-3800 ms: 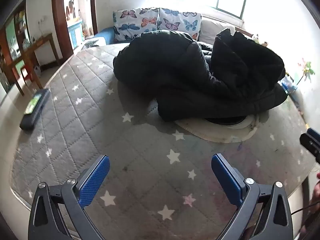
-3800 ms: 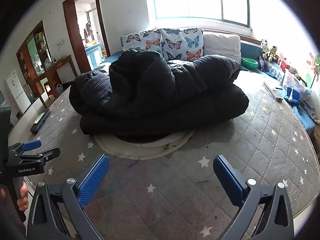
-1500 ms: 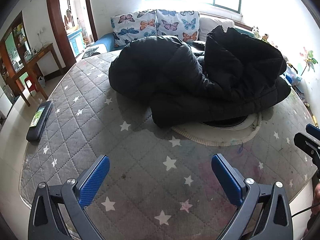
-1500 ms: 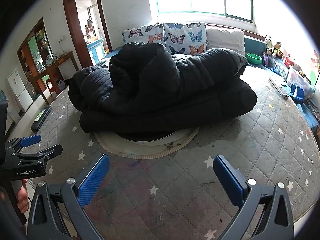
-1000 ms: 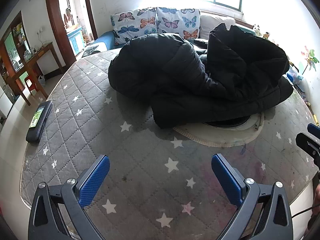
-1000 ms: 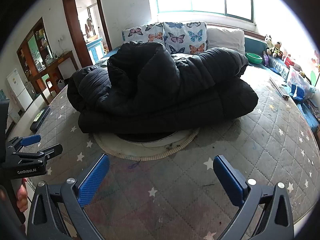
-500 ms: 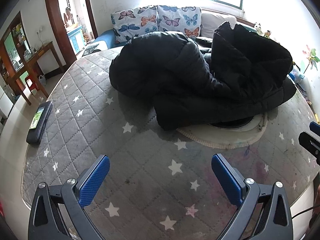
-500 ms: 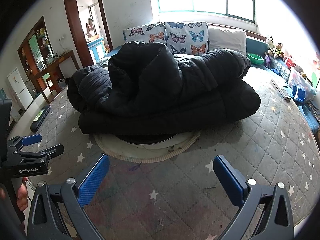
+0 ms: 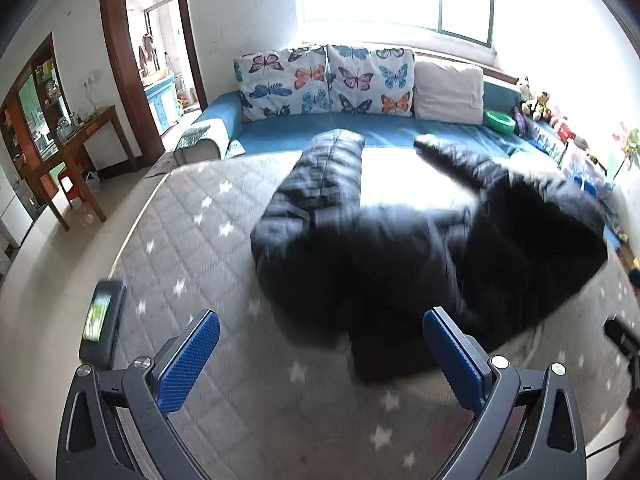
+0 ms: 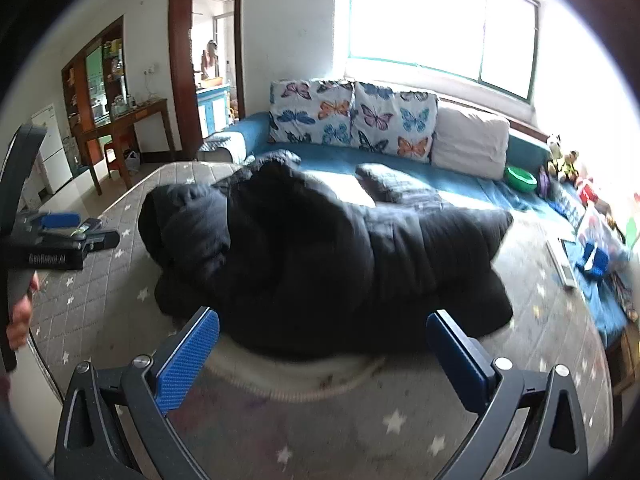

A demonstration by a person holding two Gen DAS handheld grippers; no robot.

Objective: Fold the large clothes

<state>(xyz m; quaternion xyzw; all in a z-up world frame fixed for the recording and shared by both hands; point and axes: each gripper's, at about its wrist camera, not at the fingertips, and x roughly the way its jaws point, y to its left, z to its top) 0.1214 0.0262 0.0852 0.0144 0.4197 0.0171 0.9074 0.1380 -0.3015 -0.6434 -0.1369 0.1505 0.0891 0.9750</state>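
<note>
Left wrist view: both tools hover spread over an unfolded black puffer coat on the bed

At far left a dark flat rectangular device (image 9: 100, 322) lies on the grey star-quilted mattress (image 9: 184, 240); the left gripper (image 9: 320, 354) hangs above it with fingers wide apart, holding nothing, and the bulky black padded coat (image 9: 400, 256) sprawls in a heap mid-mattress, sleeves flung toward the far blue sofa (image 9: 280, 132). Right of that, the right gripper (image 10: 322, 354) is likewise spread and empty, the coat's near hem resting on a round cream mat (image 10: 296, 376). Judged risk: thick slippery padding may slide from a shallow pinch, or the fingers may snag the mat with the hem and drag both
</note>
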